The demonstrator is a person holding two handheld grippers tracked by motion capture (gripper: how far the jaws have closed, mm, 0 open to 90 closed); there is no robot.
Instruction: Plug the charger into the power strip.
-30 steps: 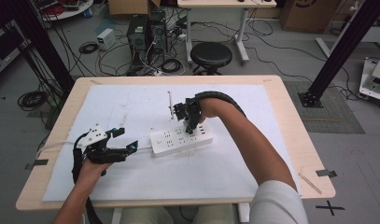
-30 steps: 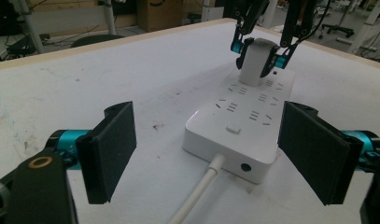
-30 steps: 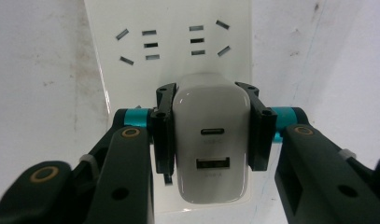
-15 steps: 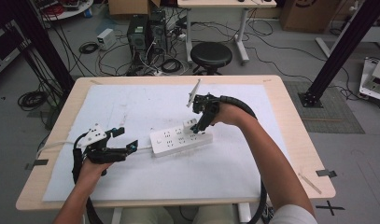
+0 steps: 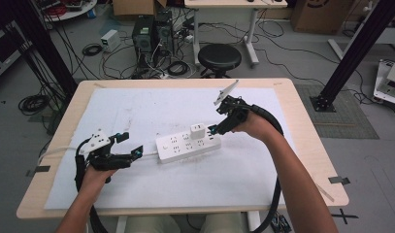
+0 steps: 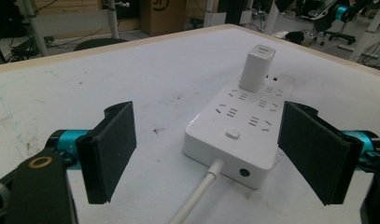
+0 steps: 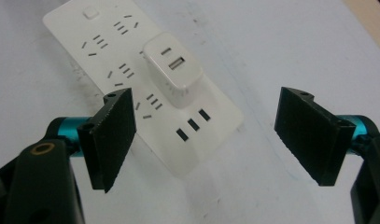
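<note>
Jaws wide apart on both grippers, nothing held.

Right gripper (image 5: 213,130) up over the far end of the white power strip (image 5: 188,146), pointing down at the white charger (image 5: 197,131) plugged into it. Left gripper (image 5: 131,147) low at the near end, just by the strip's white cord (image 6: 197,196). Strip flat on the white sheet (image 5: 137,104) in the middle of the wooden table (image 5: 306,145).
</note>
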